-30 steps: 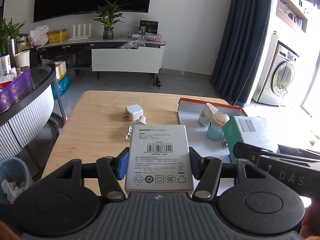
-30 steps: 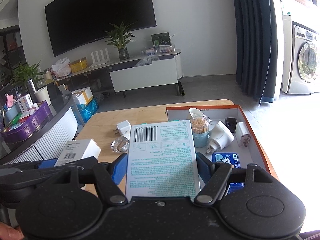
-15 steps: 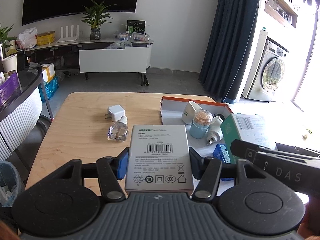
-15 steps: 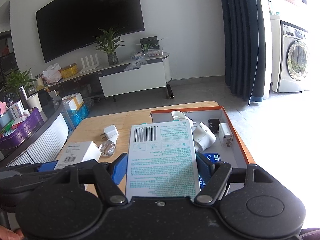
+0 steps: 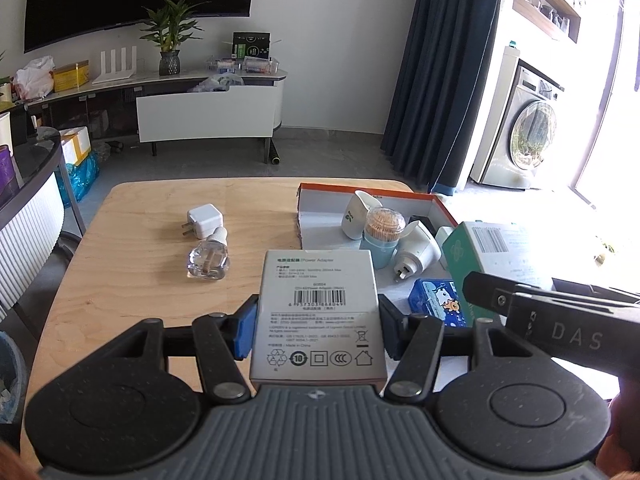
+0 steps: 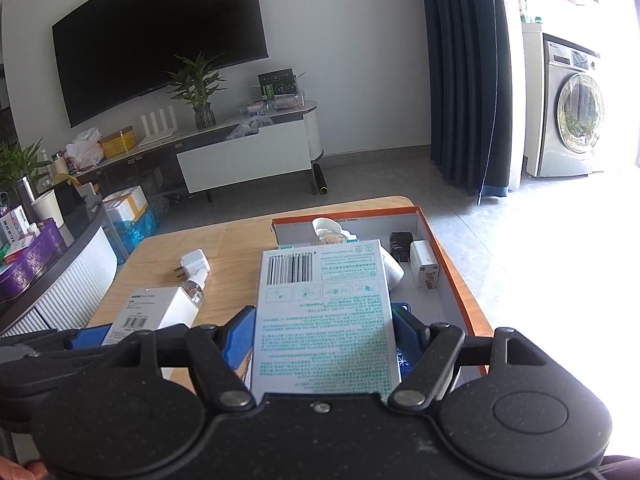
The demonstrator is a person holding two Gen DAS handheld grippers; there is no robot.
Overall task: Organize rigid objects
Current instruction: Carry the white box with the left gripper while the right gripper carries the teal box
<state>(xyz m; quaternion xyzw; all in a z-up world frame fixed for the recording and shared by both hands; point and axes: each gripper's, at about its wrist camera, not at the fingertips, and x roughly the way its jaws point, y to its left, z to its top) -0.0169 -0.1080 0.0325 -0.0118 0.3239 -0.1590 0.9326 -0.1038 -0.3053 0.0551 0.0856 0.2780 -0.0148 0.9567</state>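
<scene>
On the wooden table (image 5: 132,280), at far left, a white wall charger (image 5: 204,220) lies just behind a clear glass plug-in bottle (image 5: 208,263), the two touching or nearly so; both sit loose on the wood, well clear of either tool. Next comes the left gripper (image 5: 316,330), its blue pads (image 5: 245,332) pressed against the two long sides of a white power adapter box (image 5: 318,316), which juts forward from between the fingers with its barcode face up, held above the table's near half. Right of it stands the orange-rimmed tray (image 5: 316,216), holding a white cup-shaped piece (image 5: 356,216), a blue toothpick jar (image 5: 382,236), a white plug adapter (image 5: 414,252) and a blue cartoon tin (image 5: 438,302). In the right wrist view, the right gripper (image 6: 324,336) clamps a teal-printed white box (image 6: 324,320) by its long edges, fingers (image 6: 239,332) spread wide around it; the box hangs over the tray's near left part, hiding much of the contents; a black charger (image 6: 401,245) and a white charger (image 6: 425,264) lie at the tray's right wall.
</scene>
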